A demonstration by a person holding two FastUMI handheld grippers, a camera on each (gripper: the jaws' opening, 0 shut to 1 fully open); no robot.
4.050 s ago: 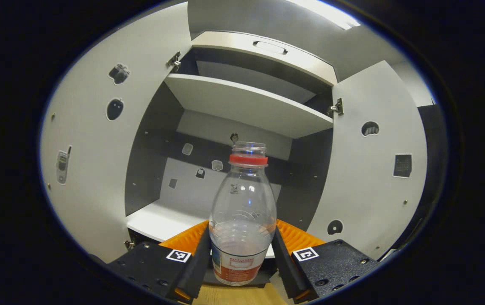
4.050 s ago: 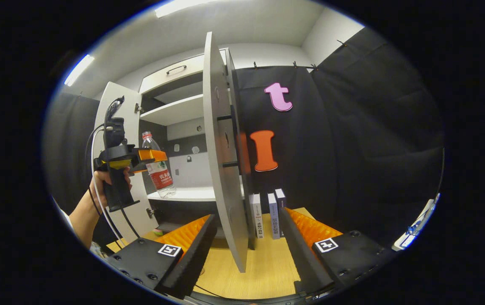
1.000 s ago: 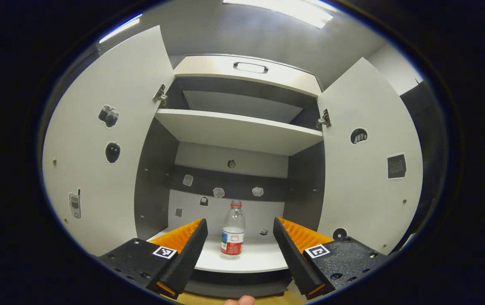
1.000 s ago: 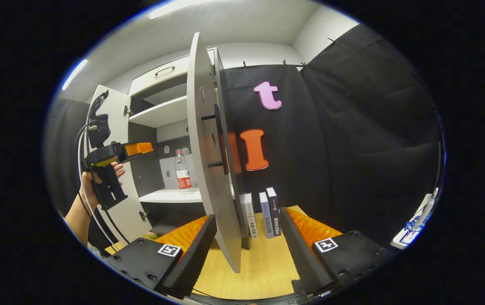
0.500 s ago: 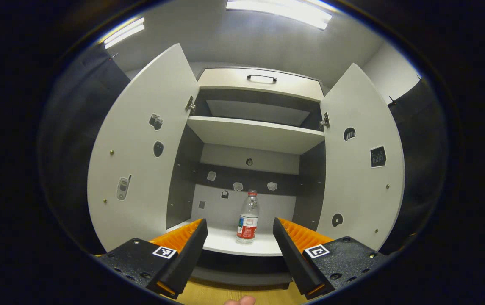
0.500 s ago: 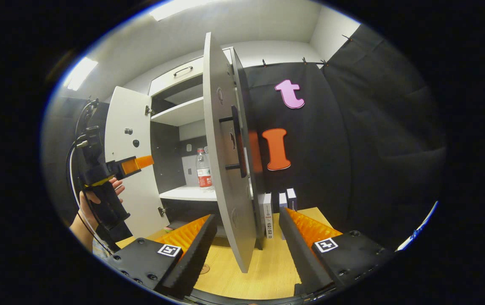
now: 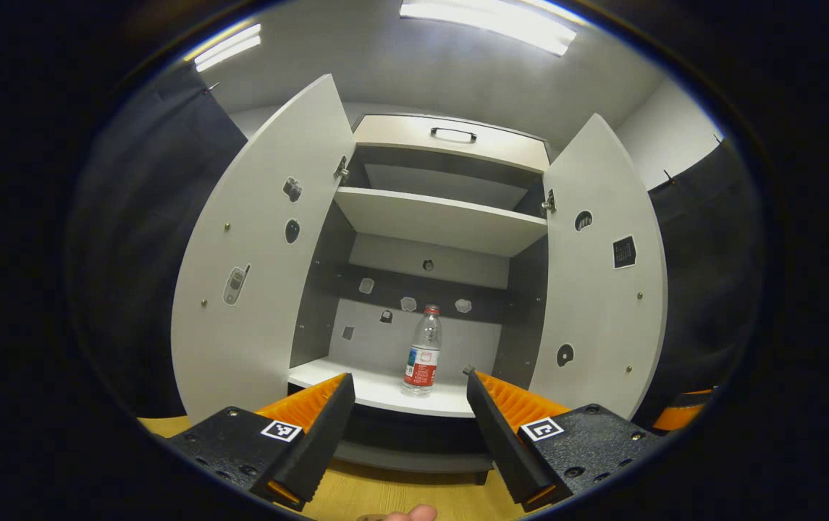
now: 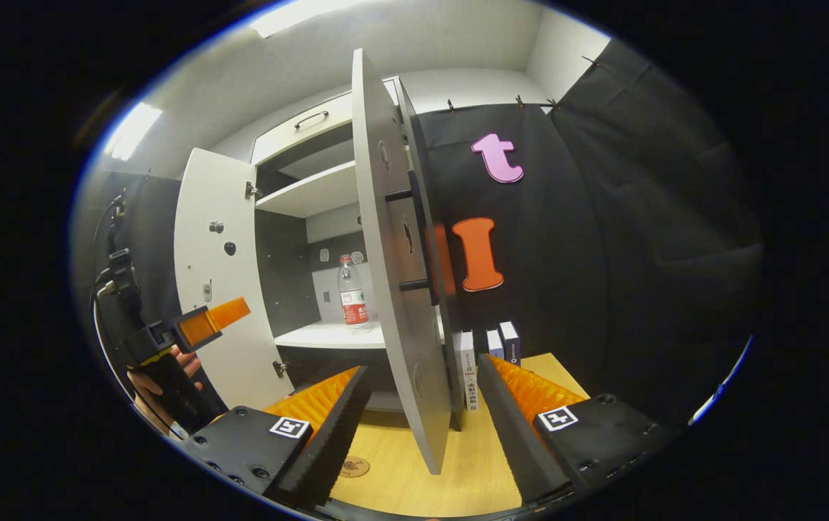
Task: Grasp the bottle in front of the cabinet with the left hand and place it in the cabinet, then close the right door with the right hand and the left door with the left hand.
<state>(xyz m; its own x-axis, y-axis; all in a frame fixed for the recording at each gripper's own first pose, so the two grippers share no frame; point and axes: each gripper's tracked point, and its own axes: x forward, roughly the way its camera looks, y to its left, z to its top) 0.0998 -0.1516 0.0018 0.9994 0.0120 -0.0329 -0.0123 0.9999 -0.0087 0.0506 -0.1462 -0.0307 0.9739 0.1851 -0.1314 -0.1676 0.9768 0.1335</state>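
Right gripper (image 8: 420, 427) spread wide and empty, straddling the lower edge of the tall white panel right door (image 8: 392, 289) without touching it; left gripper (image 7: 405, 427) likewise released, holding nothing, hanging in front of the open white two-door cabinet (image 7: 450, 137), and seen from the right gripper view off to the left (image 8: 200, 324) in a hand. Clear plastic bottle with red cap and red label (image 7: 422, 351) standing upright on the lower white shelf (image 7: 385, 391), well inside, between the white left door (image 7: 262, 260) and the right door; placing judged done, closing the right door judged the step in hand. Best pushed from the outer face near the dark bar handle (image 8: 421, 242), far from the hinge, swinging steadily until flush; no need to clamp the panel. Worth minding the upright books (image 8: 486, 354) on the pale wooden surface (image 8: 414, 470) just behind the door, and keeping the left gripper out of the door's arc.
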